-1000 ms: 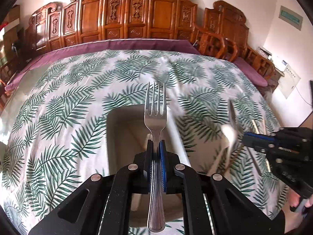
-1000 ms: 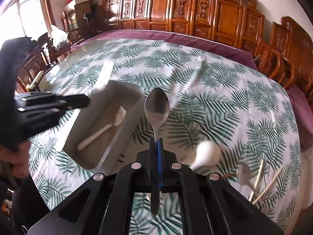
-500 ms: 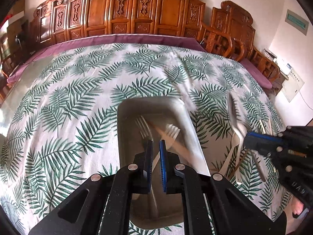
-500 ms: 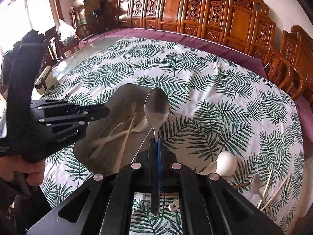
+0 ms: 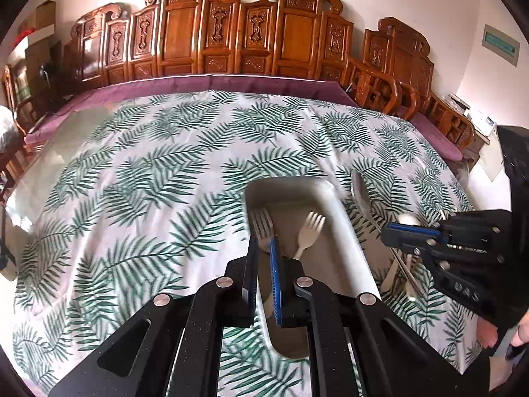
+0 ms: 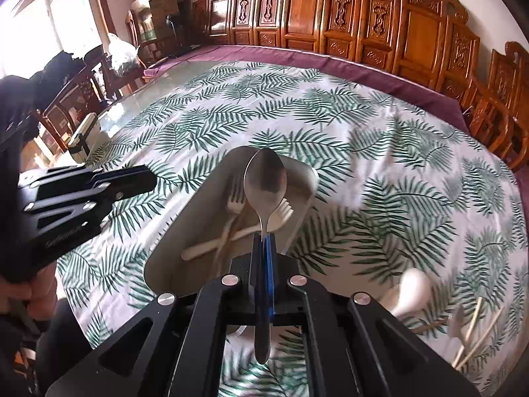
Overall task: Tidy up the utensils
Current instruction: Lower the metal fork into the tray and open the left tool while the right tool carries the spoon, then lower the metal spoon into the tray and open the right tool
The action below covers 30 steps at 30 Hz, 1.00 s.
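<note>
Two forks (image 5: 264,228) lie in the tray (image 5: 344,218); your left hand-held gripper (image 5: 263,251) is released, your right hand-held gripper (image 6: 263,241) clenches the spoon (image 6: 264,182) over it, ready to drop.

Daylight floods in from the window (image 6: 56,16) at upper left of the right wrist view, blown out to white. Glare sheens the glass tabletop (image 6: 155,82) beside it. Both frames are bright, with strong fisheye bending and black vignetted corners. The white spoon (image 6: 411,292) at lower right smears with motion blur.
</note>
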Tool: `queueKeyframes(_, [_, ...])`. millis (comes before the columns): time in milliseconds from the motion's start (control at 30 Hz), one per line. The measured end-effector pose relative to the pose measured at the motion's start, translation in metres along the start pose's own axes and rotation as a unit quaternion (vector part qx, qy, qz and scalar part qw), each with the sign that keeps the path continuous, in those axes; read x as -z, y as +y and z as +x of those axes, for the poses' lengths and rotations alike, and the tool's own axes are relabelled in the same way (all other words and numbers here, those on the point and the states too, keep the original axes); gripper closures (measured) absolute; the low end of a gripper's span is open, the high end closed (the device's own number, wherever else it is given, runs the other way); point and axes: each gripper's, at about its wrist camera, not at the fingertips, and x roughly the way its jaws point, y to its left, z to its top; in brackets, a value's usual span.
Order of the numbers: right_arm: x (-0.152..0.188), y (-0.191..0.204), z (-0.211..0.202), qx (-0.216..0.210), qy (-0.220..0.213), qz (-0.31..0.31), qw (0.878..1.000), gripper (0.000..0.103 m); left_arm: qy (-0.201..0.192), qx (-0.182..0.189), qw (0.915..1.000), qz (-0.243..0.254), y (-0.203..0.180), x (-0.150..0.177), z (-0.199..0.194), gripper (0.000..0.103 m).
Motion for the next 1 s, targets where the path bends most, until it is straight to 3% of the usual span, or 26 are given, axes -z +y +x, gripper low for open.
queueKeyframes(133, [-0.009,0.011,0.015,-0.015,0.005,0.008,1.0,0.099,-0.001,-0.009,1.0,-0.004,0.015,0.006,-0.005,0.095])
queueKeyframes(267, [-0.016,0.023,0.033,-0.018,0.016,0.009,1.0,0.099,-0.003,-0.022,0.9997,-0.008,0.029,0.012,-0.008,0.071])
queueKeyframes(400, [-0.018,0.031,0.053,-0.013,0.032,0.011,0.999,0.099,0.0,-0.032,0.9993,-0.017,0.046,0.017,-0.008,0.066])
queueKeyframes(467, [-0.018,0.032,0.061,-0.012,0.039,0.015,0.999,0.099,-0.002,-0.037,0.9991,-0.019,0.052,0.02,-0.009,0.051])
queueKeyframes(667, [-0.014,0.034,0.079,-0.001,0.058,0.028,0.998,0.099,-0.004,-0.043,0.9988,-0.024,0.063,0.026,-0.011,0.031])
queueKeyframes(900, [-0.012,0.033,0.091,0.002,0.07,0.046,0.996,0.098,0.003,-0.049,0.9984,-0.029,0.071,0.033,-0.007,0.026])
queueKeyframes(1000, [-0.013,0.036,0.084,-0.028,0.055,0.047,0.997,0.097,0.006,-0.05,0.9983,-0.03,0.071,0.035,-0.006,0.026])
